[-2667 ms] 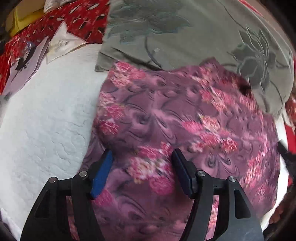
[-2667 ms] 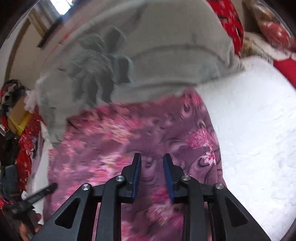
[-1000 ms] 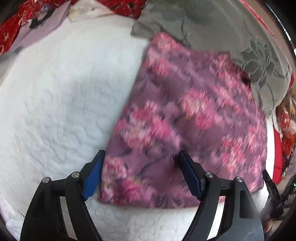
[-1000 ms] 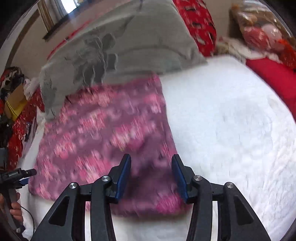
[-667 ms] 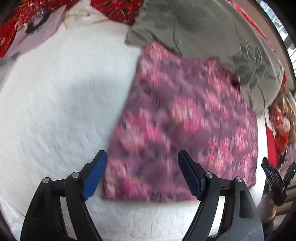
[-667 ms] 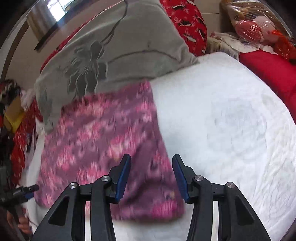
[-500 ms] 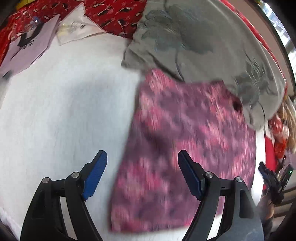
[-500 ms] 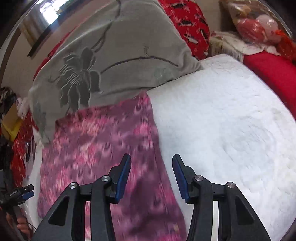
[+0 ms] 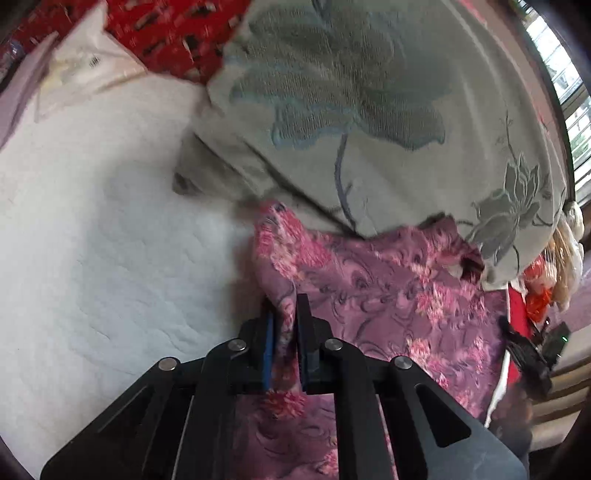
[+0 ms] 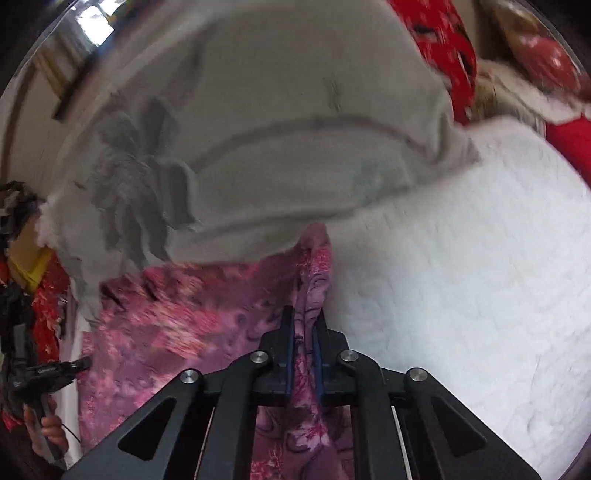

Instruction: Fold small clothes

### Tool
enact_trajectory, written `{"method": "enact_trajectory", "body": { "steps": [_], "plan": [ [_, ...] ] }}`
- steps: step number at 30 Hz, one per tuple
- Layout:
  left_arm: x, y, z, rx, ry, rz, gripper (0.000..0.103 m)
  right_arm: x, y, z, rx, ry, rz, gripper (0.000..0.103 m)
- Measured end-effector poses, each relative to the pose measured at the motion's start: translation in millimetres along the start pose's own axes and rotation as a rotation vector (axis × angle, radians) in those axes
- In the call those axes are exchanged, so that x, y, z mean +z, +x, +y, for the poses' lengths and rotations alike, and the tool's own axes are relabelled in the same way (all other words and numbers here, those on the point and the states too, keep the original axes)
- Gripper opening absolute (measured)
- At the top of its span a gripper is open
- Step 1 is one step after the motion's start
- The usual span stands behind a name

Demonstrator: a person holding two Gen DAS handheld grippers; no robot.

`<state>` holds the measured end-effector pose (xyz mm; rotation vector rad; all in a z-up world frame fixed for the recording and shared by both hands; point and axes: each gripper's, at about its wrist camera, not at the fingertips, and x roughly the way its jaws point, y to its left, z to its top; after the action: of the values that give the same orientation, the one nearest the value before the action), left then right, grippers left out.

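Observation:
A purple garment with pink flowers (image 9: pixel 399 306) lies on a white quilted bed cover (image 9: pixel 110 236), its far edge against a grey pillow. My left gripper (image 9: pixel 283 314) is shut on the garment's left edge, which bunches up between the blue pads. My right gripper (image 10: pixel 303 321) is shut on the garment's (image 10: pixel 177 314) right edge, with the cloth pinched into a ridge that runs forward to its far corner. Each gripper shows small at the edge of the other's view.
A large grey pillow with a flower pattern (image 9: pixel 369 103) lies behind the garment and also fills the right wrist view (image 10: pixel 258 129). Red patterned fabric (image 9: pixel 177 33) and white packets (image 9: pixel 77 70) lie at the far left. White cover (image 10: pixel 461 277) spreads to the right.
Both grippers were open above the flat garment. They have moved forward to its side edges and shut on the cloth, which now bunches between the pads.

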<state>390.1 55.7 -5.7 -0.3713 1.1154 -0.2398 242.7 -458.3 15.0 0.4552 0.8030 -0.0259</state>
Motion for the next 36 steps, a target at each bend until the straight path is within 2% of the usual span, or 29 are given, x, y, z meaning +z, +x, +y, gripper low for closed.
{"method": "enact_trajectory", "body": {
  "steps": [1,3,4,7,8,10,11,13,14,15,17,20,21,23,26,28,29,30,31,33,34,36],
  "plan": [
    [-1,0,2,0.009,-0.005,-0.013,0.008,0,-7,-2,0.021,0.017,-0.036,0.007],
    [-3,8,8,0.066,-0.037,-0.027,0.007,0,-9,-9,0.003,0.060,-0.072,0.004],
    [-2,12,12,0.089,-0.045,-0.024,0.007,-1,-3,-15,-0.012,0.085,-0.058,0.004],
    [-3,13,16,0.077,-0.081,-0.024,0.007,-10,22,-27,-0.073,0.136,0.042,0.005],
    [-3,7,13,0.090,-0.078,-0.022,0.007,-10,20,-25,-0.078,0.134,0.028,0.005],
    [-7,-9,10,0.085,-0.084,-0.040,0.007,-6,10,-15,-0.141,0.119,0.010,0.017],
    [-12,-19,6,0.062,-0.089,-0.070,0.007,-5,-1,-4,-0.179,0.094,-0.032,0.017],
    [-21,-32,-5,0.018,-0.081,-0.112,0.011,-5,-13,13,-0.113,0.043,-0.087,0.018],
    [-29,-36,-13,-0.002,-0.072,-0.129,0.018,-6,-17,29,-0.070,-0.001,-0.099,0.018],
    [-32,-37,-19,-0.002,-0.062,-0.132,0.030,-7,-17,37,-0.054,-0.030,-0.101,0.018],
    [-39,-30,-31,0.033,-0.015,-0.112,0.040,-13,-7,59,-0.003,-0.099,-0.061,0.018],
    [-55,-4,-38,0.123,0.055,-0.047,0.041,-27,23,76,0.024,-0.149,0.054,0.018],
    [-57,-1,-39,0.144,0.080,-0.053,0.041,-33,37,78,-0.001,-0.176,0.101,0.018],
    [-57,-4,-46,0.161,0.114,-0.058,0.041,-39,36,85,-0.033,-0.241,0.052,0.018],
    [-57,-21,-39,0.106,0.078,-0.036,0.041,-33,21,77,-0.002,-0.177,0.066,0.015],
    [-63,-36,-34,0.067,0.064,-0.049,0.042,-34,-1,70,-0.010,-0.158,0.033,0.021],
    [-69,-42,-31,0.059,0.060,-0.064,0.047,-37,-11,66,-0.016,-0.161,0.019,0.021],
    [-76,-44,-28,0.067,0.053,-0.076,0.058,-40,-20,57,-0.009,-0.156,0.015,0.022],
    [-85,-41,-25,0.084,0.044,-0.071,0.062,-46,-25,48,-0.007,-0.146,0.020,0.024],
    [-95,-21,-22,0.117,0.051,-0.012,0.064,-61,-21,25,-0.018,-0.105,0.099,0.023],
    [-97,-24,-24,0.126,0.067,-0.036,0.064,-62,-27,18,-0.002,-0.101,0.083,0.020],
    [-99,-32,-28,0.133,0.067,-0.032,0.064,-63,-46,13,-0.012,-0.076,0.081,0.020]
  ]
}}
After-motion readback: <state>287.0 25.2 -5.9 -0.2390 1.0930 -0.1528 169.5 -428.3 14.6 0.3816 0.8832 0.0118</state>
